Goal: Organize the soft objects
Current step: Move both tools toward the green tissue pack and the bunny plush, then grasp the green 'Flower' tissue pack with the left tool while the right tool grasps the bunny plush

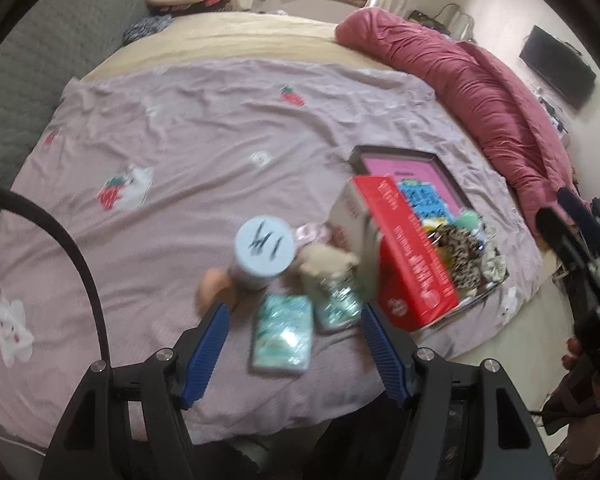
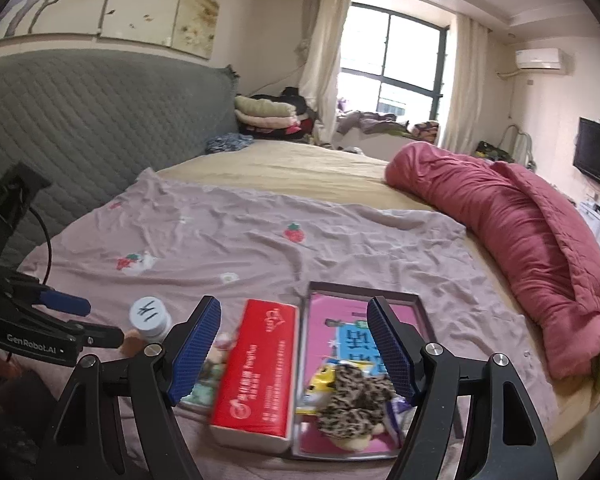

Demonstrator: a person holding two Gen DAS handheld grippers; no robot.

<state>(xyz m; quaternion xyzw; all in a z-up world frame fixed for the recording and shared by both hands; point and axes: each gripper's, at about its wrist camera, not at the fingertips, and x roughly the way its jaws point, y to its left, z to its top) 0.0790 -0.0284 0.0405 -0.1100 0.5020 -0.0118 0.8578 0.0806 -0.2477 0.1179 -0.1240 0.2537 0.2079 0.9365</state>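
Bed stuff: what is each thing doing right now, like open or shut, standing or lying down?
Left claw: open, empty.
Right claw: open, empty.
Red box: closed, beside the tray.
Tray: lidless, holding a leopard scrunchie.
White bottle: upright, capped.
Tissue packs: lying flat.

Left cam hangs over the near edge of the bed [image 1: 220, 128], tilted down, close above the red box [image 1: 412, 264]. Right cam sits lower and flatter, facing the window [image 2: 392, 68]. Both catch that box [image 2: 260, 368], the tray [image 2: 364, 292], the capped bottle [image 1: 265, 246] and the rolled quilt [image 2: 512, 240].
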